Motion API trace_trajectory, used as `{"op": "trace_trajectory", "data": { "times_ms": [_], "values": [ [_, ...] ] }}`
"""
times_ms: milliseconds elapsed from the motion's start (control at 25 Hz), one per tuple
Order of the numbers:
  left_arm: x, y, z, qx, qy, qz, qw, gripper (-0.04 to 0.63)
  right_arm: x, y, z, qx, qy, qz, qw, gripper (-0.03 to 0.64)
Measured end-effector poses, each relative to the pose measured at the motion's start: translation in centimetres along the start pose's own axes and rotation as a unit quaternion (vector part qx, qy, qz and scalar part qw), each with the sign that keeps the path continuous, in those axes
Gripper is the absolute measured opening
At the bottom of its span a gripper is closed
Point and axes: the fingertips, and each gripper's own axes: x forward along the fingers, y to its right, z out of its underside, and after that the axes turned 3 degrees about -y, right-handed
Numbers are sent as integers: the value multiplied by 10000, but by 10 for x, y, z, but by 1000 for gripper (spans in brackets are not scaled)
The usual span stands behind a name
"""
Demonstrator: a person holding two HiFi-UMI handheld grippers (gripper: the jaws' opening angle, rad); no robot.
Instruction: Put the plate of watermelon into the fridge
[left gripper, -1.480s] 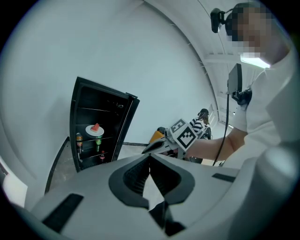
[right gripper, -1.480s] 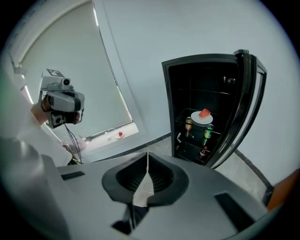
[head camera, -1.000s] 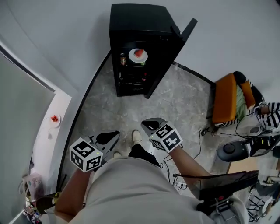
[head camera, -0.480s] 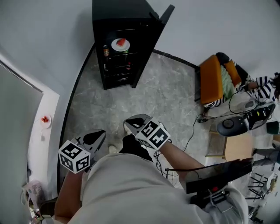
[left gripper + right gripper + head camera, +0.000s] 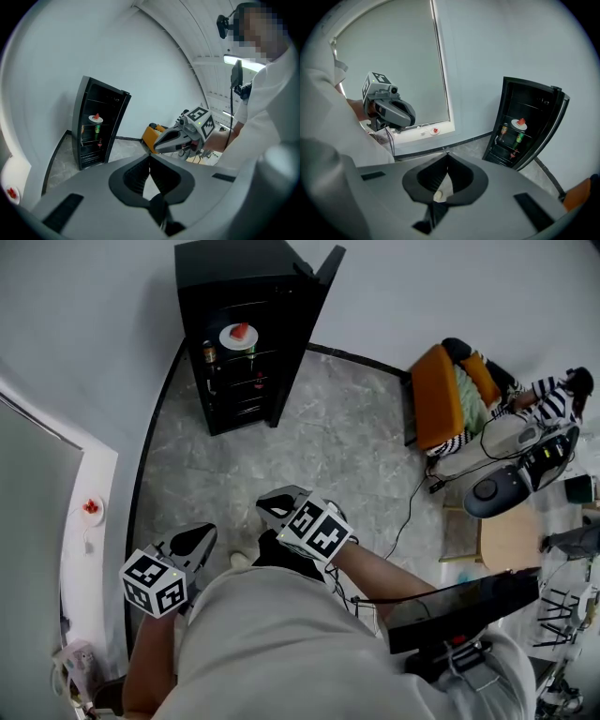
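Observation:
The black fridge (image 5: 239,334) stands against the far wall with its door (image 5: 305,329) swung open. A white plate with a red watermelon slice (image 5: 238,335) rests on its upper shelf, also visible as the plate (image 5: 96,118) in the left gripper view and the plate (image 5: 519,123) in the right gripper view. Both grippers are held close to the person's body, far from the fridge. My left gripper (image 5: 201,536) is shut with nothing in it. My right gripper (image 5: 273,506) is likewise shut with nothing in it. Cans or bottles (image 5: 210,354) sit on the lower shelves.
An orange chair (image 5: 439,397) stands right of the fridge, with a person in a striped top (image 5: 551,395) beside it. Cables (image 5: 412,512) trail over the marble floor. A round black device (image 5: 495,491) and a wooden table (image 5: 511,542) are at right. On the window sill (image 5: 80,549) sits a small plate with something red (image 5: 91,508).
The fridge has slid up and left in the head view and looks smaller. Both grippers have drifted lower and left in the view, still shut with nothing in them.

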Motion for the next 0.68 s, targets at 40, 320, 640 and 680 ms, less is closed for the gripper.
{"op": "trace_trajectory", "data": {
  "times_ms": [40,320,640,680],
  "values": [
    [0,1,1,-6,6,8,10000,12,-1,-1,1,3,3,9,10000,15],
    [11,4,5,-40,-74,99,9999,12,-6,1,8,100,29,44,9999,15],
    [56,3,-9,-117,-264,237,9993,12,-19,39,20,293,14,21,9996,15],
    [64,3,-11,-129,-302,286,9990,12,-23,46,22,345,10,39,9994,15]
  ]
}}
